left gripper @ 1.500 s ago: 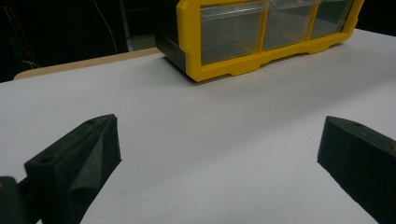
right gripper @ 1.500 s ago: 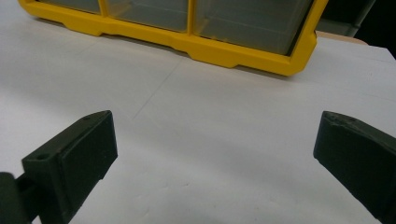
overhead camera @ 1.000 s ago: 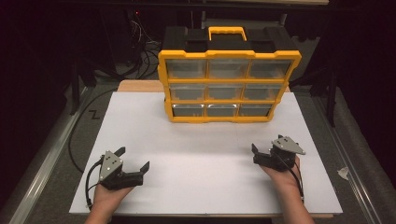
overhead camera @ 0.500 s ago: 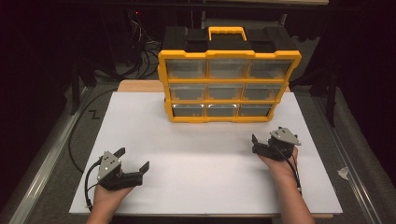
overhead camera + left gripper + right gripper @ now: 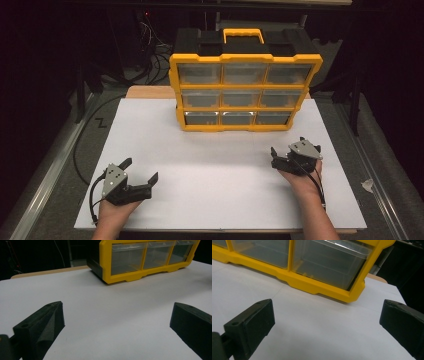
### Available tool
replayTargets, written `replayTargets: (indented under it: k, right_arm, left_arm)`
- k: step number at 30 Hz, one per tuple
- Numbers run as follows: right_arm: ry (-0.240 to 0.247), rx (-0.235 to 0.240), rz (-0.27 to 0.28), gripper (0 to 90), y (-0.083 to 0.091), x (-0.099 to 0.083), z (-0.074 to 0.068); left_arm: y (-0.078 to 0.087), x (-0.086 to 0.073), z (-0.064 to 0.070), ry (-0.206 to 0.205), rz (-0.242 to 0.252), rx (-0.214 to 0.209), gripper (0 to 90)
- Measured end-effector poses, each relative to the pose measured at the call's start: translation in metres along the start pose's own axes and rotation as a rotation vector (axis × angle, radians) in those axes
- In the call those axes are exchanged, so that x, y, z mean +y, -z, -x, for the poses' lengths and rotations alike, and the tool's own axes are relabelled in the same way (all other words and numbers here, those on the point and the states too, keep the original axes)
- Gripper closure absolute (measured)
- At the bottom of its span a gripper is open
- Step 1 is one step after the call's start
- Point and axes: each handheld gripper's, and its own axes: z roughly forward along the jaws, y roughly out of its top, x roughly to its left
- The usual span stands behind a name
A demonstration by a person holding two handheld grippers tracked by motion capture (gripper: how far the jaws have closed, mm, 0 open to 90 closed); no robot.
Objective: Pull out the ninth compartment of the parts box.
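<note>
Two grippers sit low over the white table top [image 5: 220,195], one at each front corner, and the yellow organizer [image 5: 245,92] stands well ahead of both, at the far middle of the surface. It's upright, black on top with a yellow carry handle [image 5: 242,35], and nine clear drawers face the person in three rows of three.

Over to the left gripper [image 5: 139,170]: jaws spread wide, nothing between them but bare white surface. Through the left gripper view the two black jaws frame open table, and the organizer's bottom row of drawers [image 5: 147,255] lies ahead and off to the right, well apart from the tips. The left hand [image 5: 114,212] wraps the body from behind, cable looping off toward the table's edge.

Now the right gripper [image 5: 287,145]: also wide open, also holding nothing. It's nearer the organizer than its partner, and its own view looks at the lower right corner drawer [image 5: 329,265], yellow frame just ahead, a strip of white table separating it from the jaws. The right hand [image 5: 300,177] grips from beneath, grey plate on top.

Beyond the table, a wooden board edge [image 5: 150,91] peeks out behind the organizer, and cables [image 5: 150,50] tangle in the dark background. Nothing lies on the table between either gripper and the drawers.
</note>
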Motion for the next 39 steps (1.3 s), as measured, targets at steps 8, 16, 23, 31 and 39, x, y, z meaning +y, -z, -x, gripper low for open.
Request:
replayTargets:
  k: [8, 16, 23, 31, 39]
  right_arm:
    - [0.040, -0.014, -0.012, 1.2, 0.011, -0.009, 0.004]
    - [0.088, -0.034, -0.011, 1.2, 0.014, -0.011, 0.005]
    - [0.175, -0.032, -0.019, 1.0, 0.015, -0.009, -0.003]
    - [0.283, -0.022, -0.033, 1.0, 0.016, -0.006, -0.013]
    - [0.405, -0.045, -0.029, 1.1, 0.017, -0.005, -0.026]
  left_arm:
    - [0.000, 0.001, 0.003, -0.003, -0.011, -0.026, 0.3]
    - [0.001, 0.000, 0.004, -0.013, -0.004, -0.021, 0.2]
    - [0.000, 0.000, 0.004, -0.017, -0.004, -0.021, 0.3]
    - [-0.001, 0.000, 0.005, -0.022, -0.011, -0.029, 0.2]
    - [0.000, 0.000, 0.005, -0.026, -0.007, -0.024, 0.3]
